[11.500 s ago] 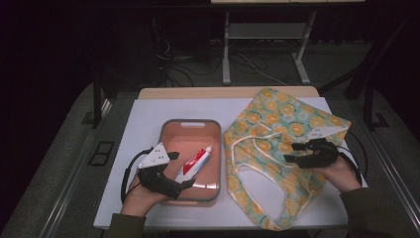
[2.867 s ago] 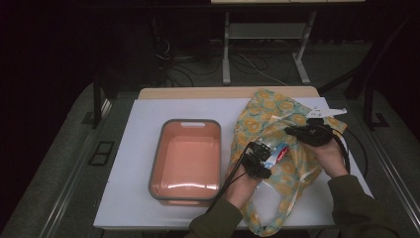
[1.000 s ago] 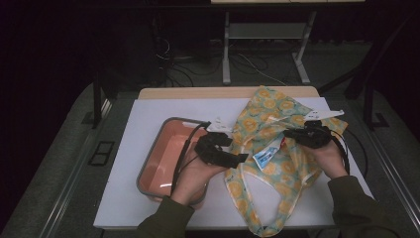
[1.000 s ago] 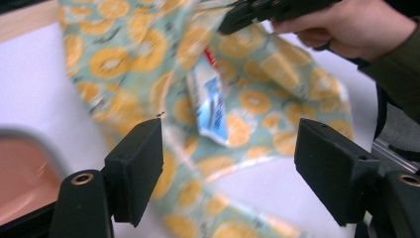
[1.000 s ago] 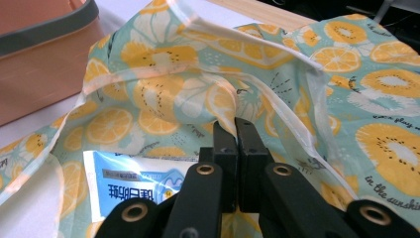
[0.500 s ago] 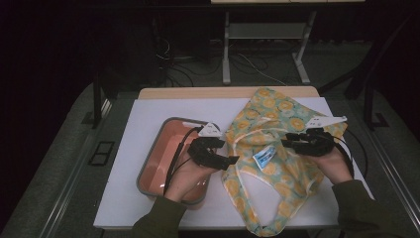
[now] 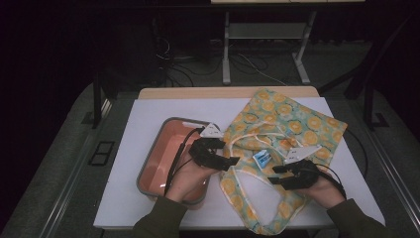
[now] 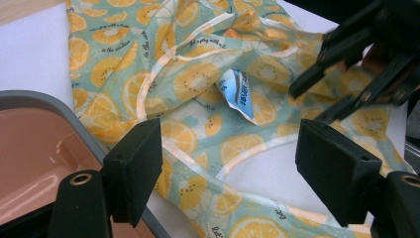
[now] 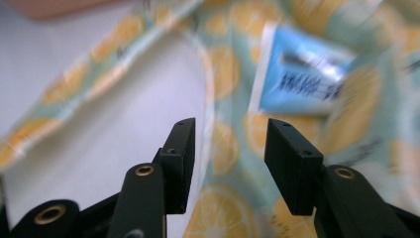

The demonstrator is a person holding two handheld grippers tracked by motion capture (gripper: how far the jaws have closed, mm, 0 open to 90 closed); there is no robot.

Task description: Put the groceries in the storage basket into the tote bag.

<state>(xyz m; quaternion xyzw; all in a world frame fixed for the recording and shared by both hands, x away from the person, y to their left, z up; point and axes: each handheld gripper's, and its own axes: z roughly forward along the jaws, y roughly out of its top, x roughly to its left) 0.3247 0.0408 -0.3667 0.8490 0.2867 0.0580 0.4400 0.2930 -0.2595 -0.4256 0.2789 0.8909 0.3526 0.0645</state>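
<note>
A tote bag (image 7: 297, 124) printed with orange slices lies flat on the right half of the white table. The blue-and-white end of a tube (image 7: 261, 158) pokes out of its mouth, as the left gripper view confirms for the tube (image 8: 237, 94). My left gripper (image 7: 233, 161) hovers open at the bag's left edge, its pads (image 8: 133, 171) wide apart and empty. My right gripper (image 7: 275, 173) is low over the bag's near part, pointing left. Its jaws have just been opening and stand apart with nothing between them (image 9: 230, 129); the blurred tube (image 9: 302, 74) lies just beyond.
A pink tray with a grey rim (image 7: 163, 148) sits left of the bag, under my left hand; its rim (image 8: 59, 104) is also in the left gripper view. The bag's pale handles (image 7: 247, 173) loop across the table between the grippers. The table's near edge is close behind both hands.
My right gripper let go of the bag's upper edge, opened, and moved down toward the near side. The bag's mouth settled flatter. The left gripper stayed put.
</note>
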